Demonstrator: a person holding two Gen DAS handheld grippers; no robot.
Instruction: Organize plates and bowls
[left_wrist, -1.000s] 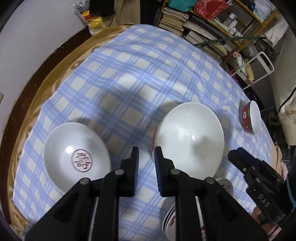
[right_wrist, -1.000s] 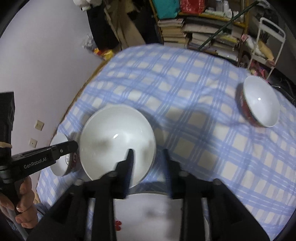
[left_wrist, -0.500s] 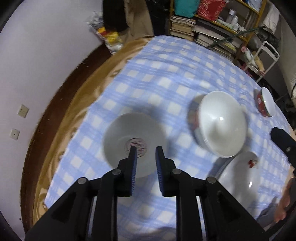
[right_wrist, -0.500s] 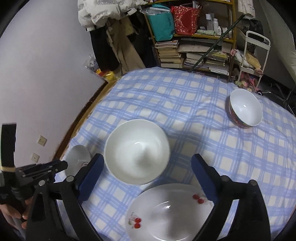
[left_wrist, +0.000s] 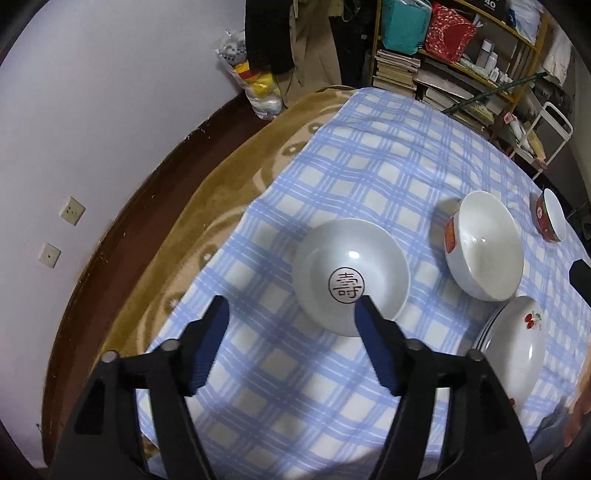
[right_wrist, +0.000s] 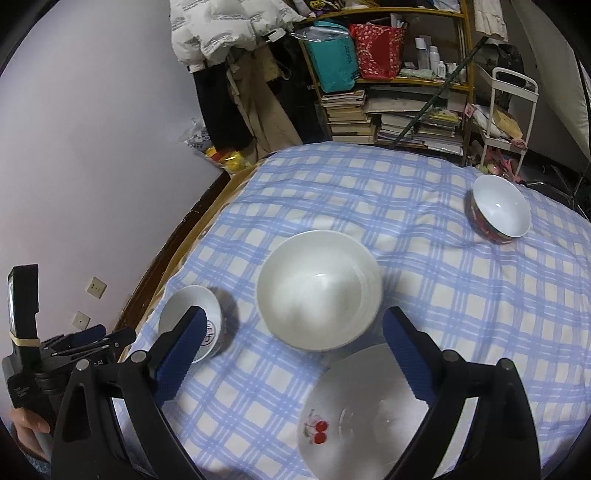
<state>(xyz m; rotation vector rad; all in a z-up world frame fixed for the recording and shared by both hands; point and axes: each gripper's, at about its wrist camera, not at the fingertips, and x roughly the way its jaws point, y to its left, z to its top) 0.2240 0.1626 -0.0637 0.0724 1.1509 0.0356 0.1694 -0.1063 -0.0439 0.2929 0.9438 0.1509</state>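
Jaws just opened, both grippers (left (left_wrist: 290, 308), right (right_wrist: 295, 319)) tilted downward, empty

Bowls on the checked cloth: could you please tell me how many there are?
3: a white bowl with a round red emblem at the left, a large plain white bowl mid-cloth, and a small red-sided bowl far right. Nothing seems hidden.

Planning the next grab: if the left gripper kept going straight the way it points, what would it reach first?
Probably the checked tablecloth, just short of the bowl with the red seal mark; depth is hard to judge. The left gripper is open and empty.
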